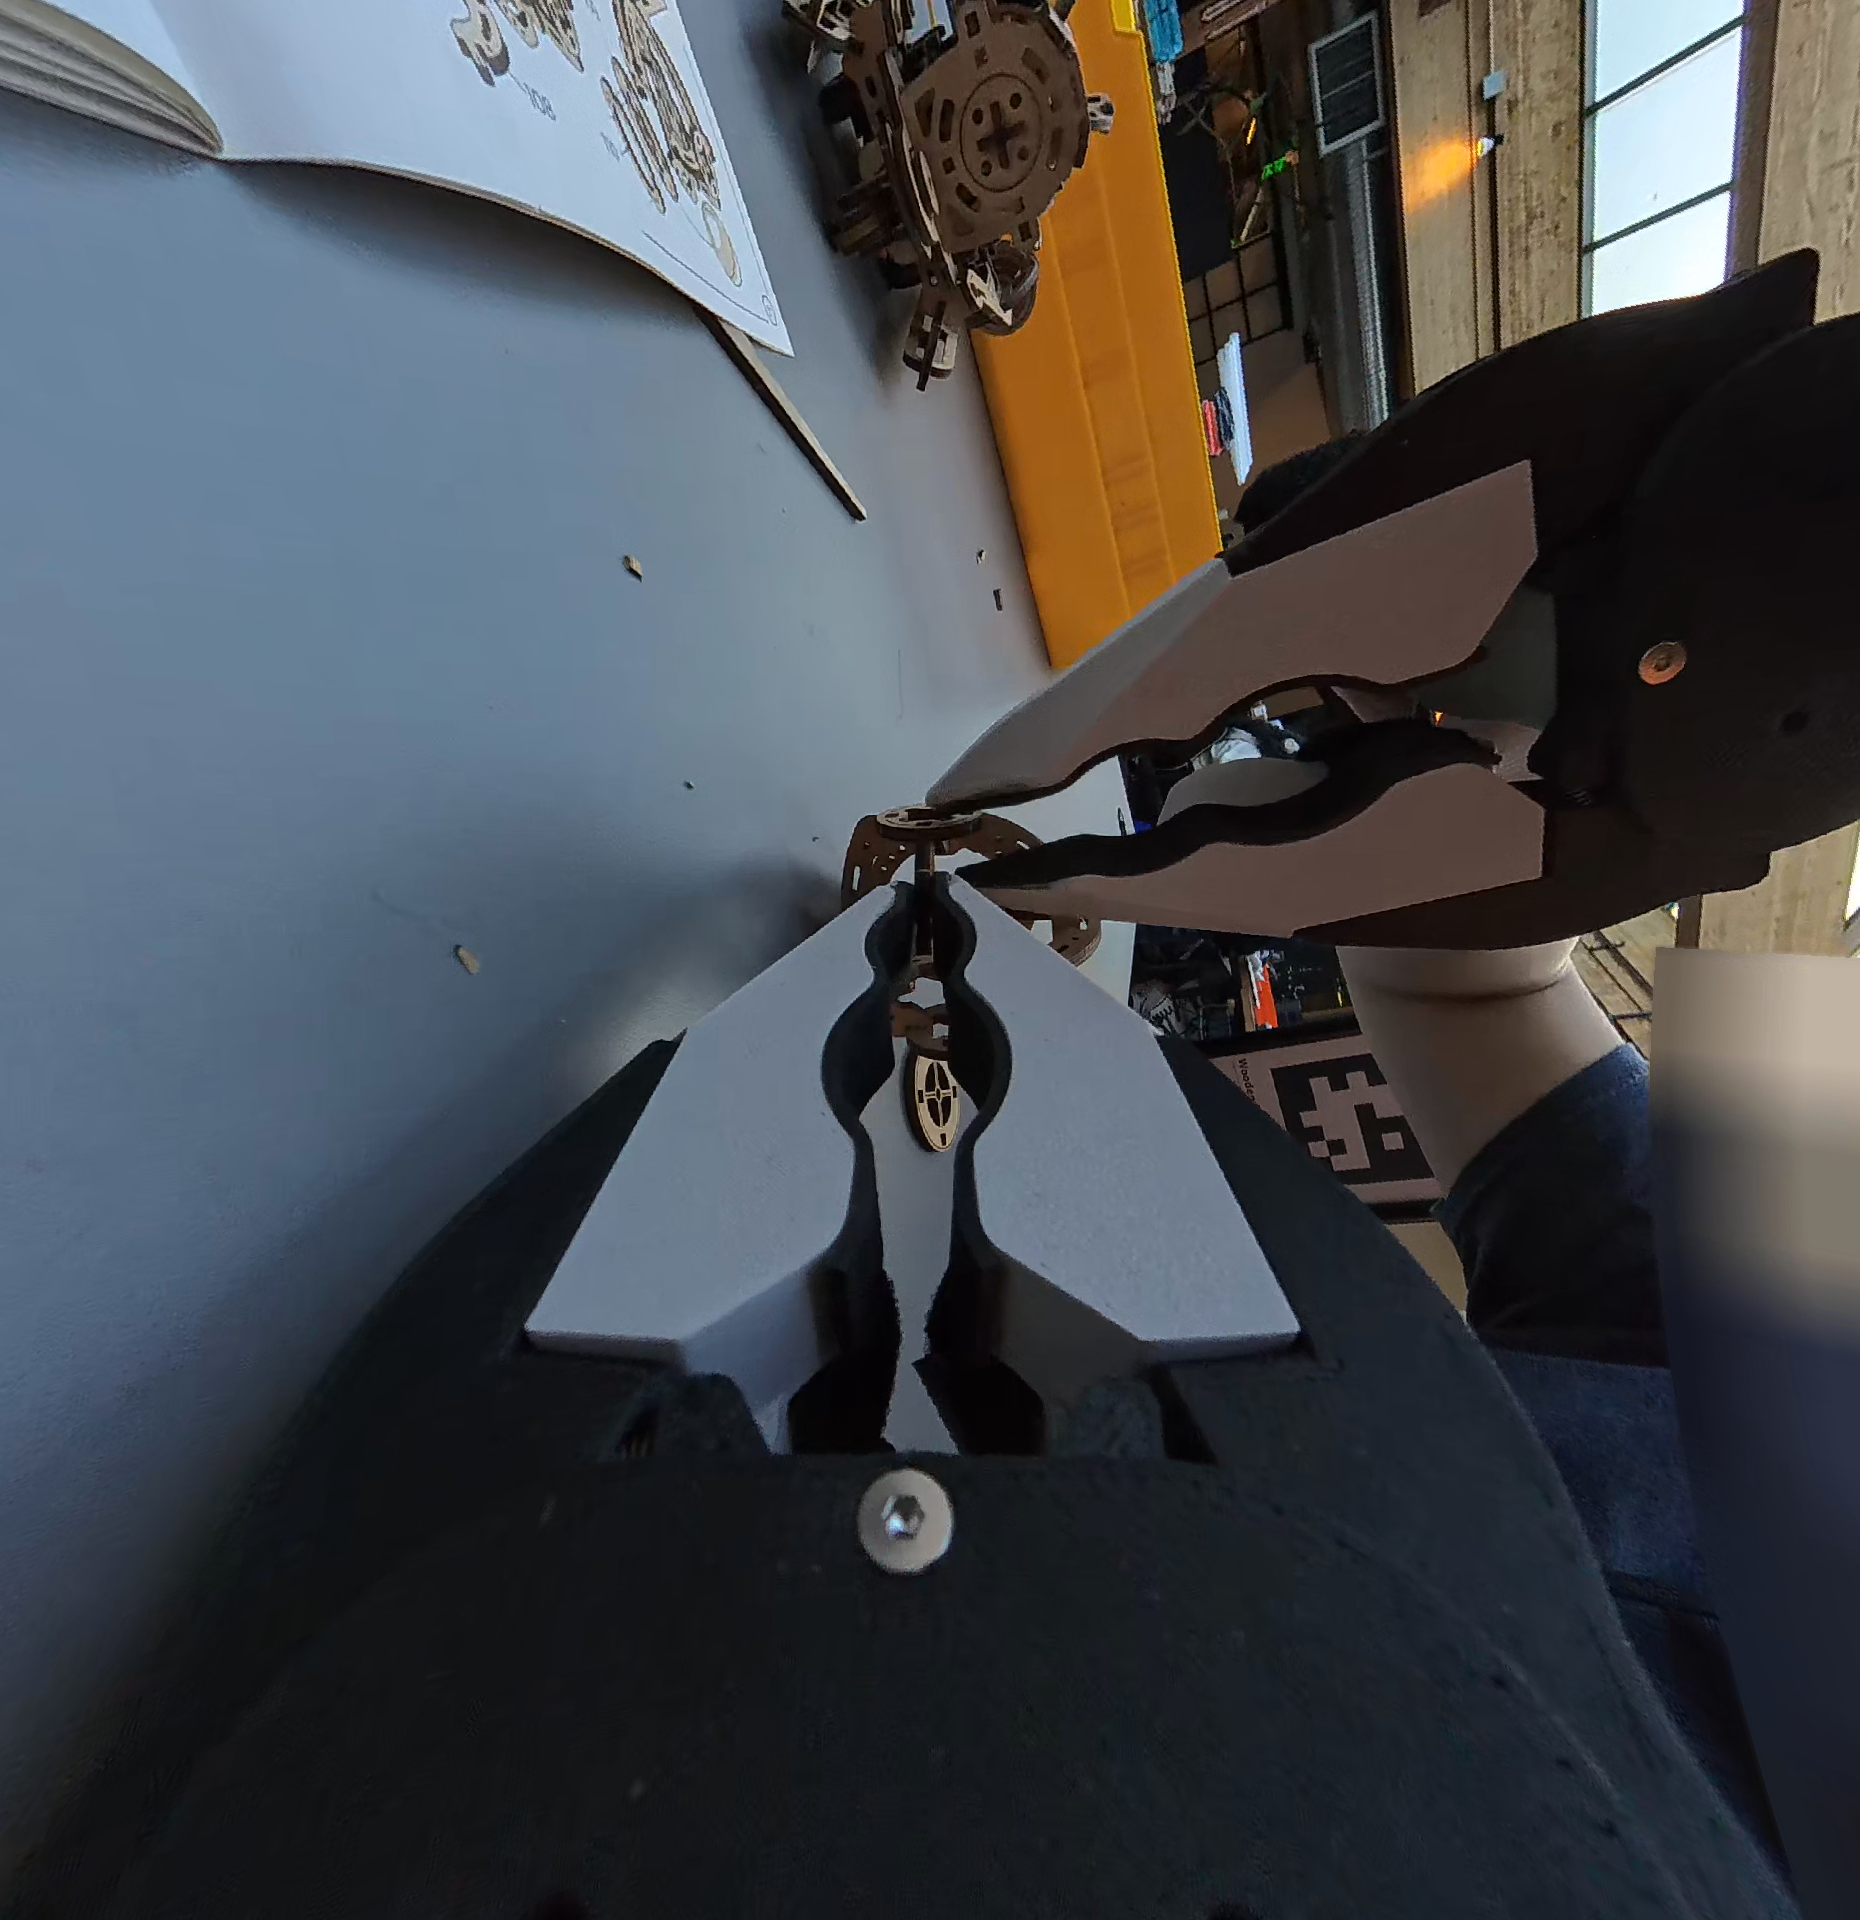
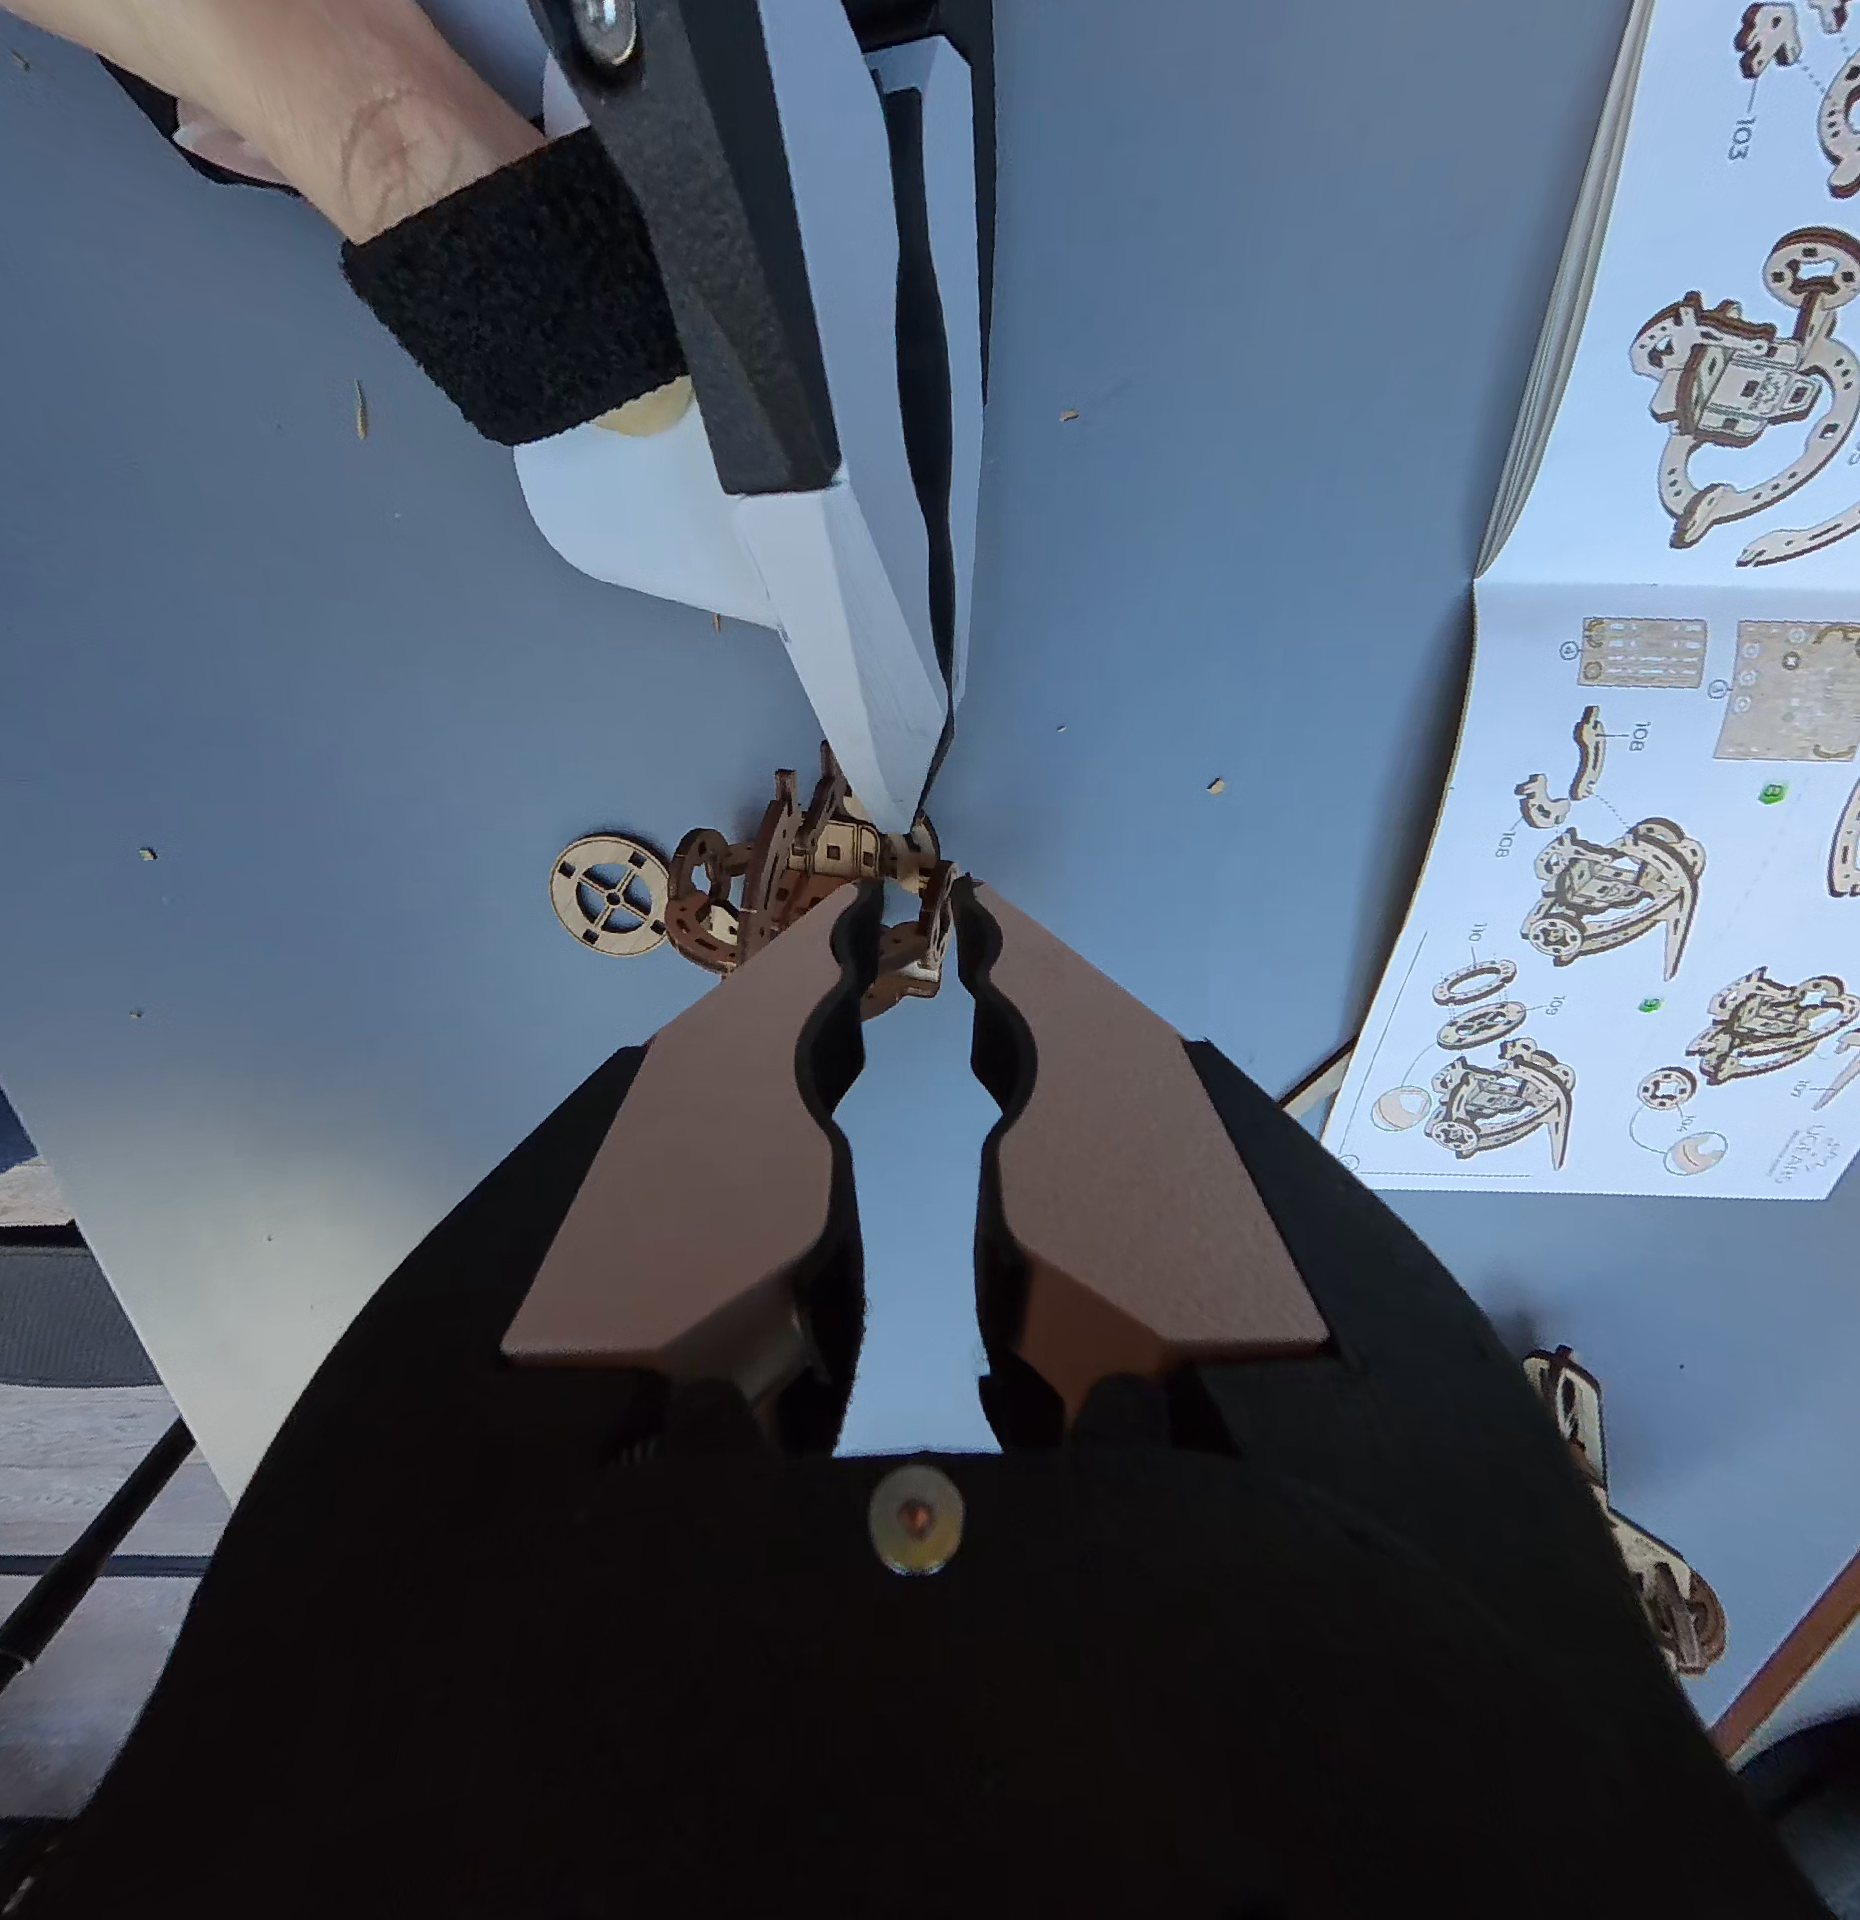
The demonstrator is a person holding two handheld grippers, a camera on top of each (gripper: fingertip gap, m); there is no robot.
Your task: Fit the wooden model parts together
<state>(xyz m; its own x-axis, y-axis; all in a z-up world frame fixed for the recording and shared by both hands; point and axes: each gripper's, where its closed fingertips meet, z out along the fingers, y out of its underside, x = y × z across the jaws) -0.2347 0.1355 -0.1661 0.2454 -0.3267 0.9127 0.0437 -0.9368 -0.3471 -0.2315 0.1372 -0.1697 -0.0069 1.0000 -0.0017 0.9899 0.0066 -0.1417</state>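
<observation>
On grey table (image 2: 1217,312), instruction booklet (image 2: 1684,831), wood chips

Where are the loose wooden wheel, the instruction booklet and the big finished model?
loose wooden wheel (image 2: 609,896): right wrist view, on its hub.
instruction booklet (image 2: 1674,935): right wrist view, on the open page.
big finished model (image 1: 993,140): left wrist view, on its round face.

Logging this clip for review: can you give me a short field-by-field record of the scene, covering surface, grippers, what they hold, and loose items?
surface: grey table
left gripper: shut on the small wooden assembly
right gripper: closed round a ring part at the assembly's near end
loose part: round spoked wooden disc, flat on the table beside the assembly
reference: open instruction booklet
other: larger built wooden model farther back, by a yellow bin
</observation>
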